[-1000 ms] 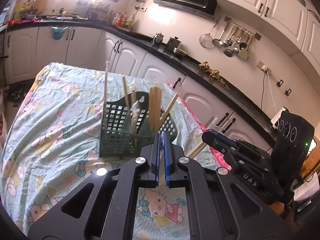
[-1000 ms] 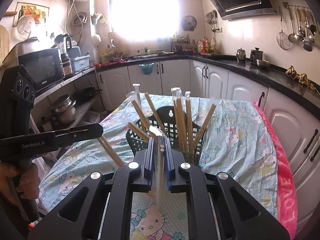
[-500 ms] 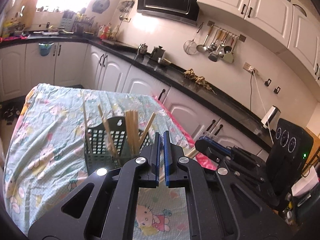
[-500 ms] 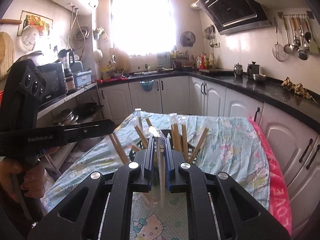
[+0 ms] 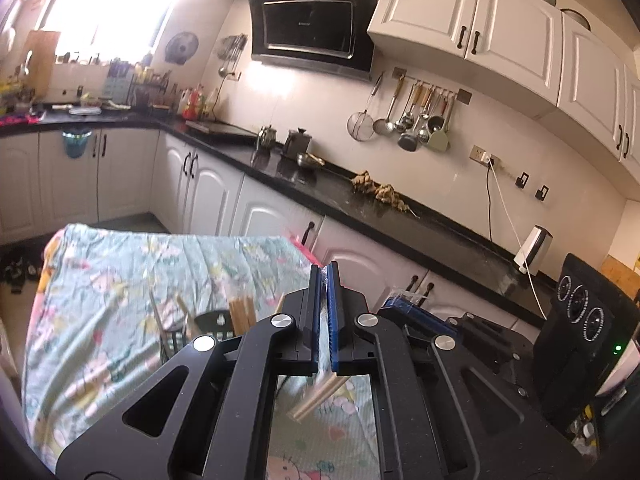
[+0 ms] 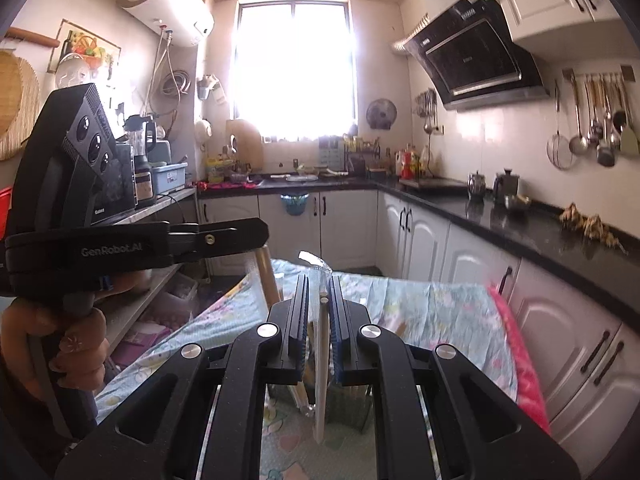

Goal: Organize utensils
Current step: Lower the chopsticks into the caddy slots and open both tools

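Only left view shows basket (image 5: 212,330); left tool (image 5: 325,312) clamps chopsticks (image 5: 316,394), right tool (image 6: 319,312) clamps wrapped chopstick (image 6: 321,380).

Both wrist views look forward over the table (image 5: 100,288), sharing the kitchen counter (image 6: 520,228).

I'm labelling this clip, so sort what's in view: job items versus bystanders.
Job: left gripper shut on chopsticks; right gripper shut on wrapped chopsticks; green utensil basket.
Bystanders: range hood, hanging ladles, kettle, water heater.
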`<state>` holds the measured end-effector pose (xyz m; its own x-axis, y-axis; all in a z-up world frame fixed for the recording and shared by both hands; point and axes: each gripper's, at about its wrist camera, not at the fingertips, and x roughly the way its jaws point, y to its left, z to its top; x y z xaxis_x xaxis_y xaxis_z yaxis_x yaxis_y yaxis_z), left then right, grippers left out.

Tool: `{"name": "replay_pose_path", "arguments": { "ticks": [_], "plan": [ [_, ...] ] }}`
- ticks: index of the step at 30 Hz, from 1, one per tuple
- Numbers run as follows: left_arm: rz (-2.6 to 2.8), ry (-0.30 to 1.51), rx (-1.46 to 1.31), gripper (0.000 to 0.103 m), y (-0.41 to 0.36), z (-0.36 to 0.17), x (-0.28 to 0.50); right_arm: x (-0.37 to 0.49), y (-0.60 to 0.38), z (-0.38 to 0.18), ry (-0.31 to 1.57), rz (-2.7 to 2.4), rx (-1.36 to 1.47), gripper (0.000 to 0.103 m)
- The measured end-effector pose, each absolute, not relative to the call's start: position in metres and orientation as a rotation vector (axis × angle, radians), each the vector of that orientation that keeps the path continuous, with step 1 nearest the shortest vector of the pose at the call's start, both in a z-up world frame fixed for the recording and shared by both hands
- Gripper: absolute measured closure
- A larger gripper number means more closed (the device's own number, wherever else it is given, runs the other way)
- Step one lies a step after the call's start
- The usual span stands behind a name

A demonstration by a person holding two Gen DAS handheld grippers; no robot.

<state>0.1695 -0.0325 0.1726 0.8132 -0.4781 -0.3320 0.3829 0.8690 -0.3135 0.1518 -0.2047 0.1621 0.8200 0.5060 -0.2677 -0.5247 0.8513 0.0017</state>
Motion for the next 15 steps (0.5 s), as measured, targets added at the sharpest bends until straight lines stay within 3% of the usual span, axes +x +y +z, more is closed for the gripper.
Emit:
{"name": "replay_pose_path", "arguments": {
  "ticks": [10,15],
  "plan": [
    [-0.425,0.364,-0.227,0.102,-0.027,0.198,0.195,0.179,-0.201,0.192,0.209,0.539,-0.063,0.093],
    [-0.393,0.356,-0.228,0.102,-0.021,0.200,0.212,0.200,-0.193,0.196,0.198,0.514,-0.092,0.099]
  ]
}}
